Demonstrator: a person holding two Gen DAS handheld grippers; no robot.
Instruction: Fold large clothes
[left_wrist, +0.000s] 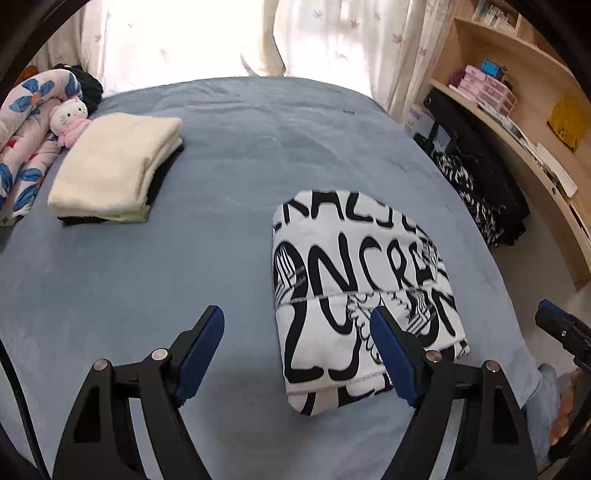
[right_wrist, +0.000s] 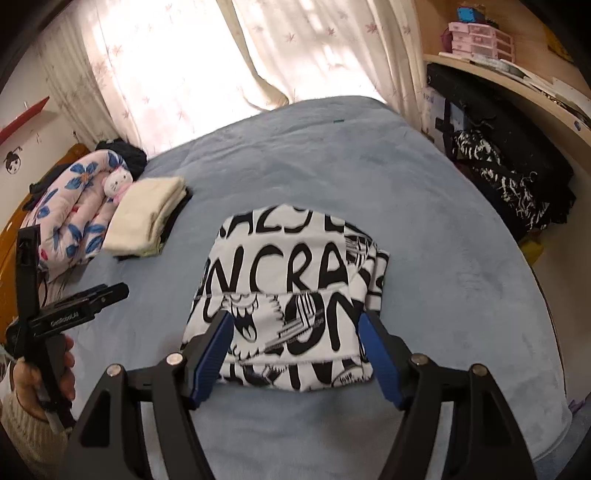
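A white garment with bold black lettering lies folded into a compact rectangle on the blue bed. In the left wrist view my left gripper hangs open above the bed, just left of the bundle's near edge, with nothing between its pads. The right wrist view has the same folded garment straight ahead and below my right gripper. Those jaws stand wide apart above the bundle, and the pads do not press on the cloth. The left gripper and the hand holding it also appear at that view's left edge.
A stack of folded clothes topped by a cream piece lies at the bed's far left, beside a floral quilt and a plush cat. Curtains hang behind the bed. Wooden shelves and dark clothes stand right of the bed.
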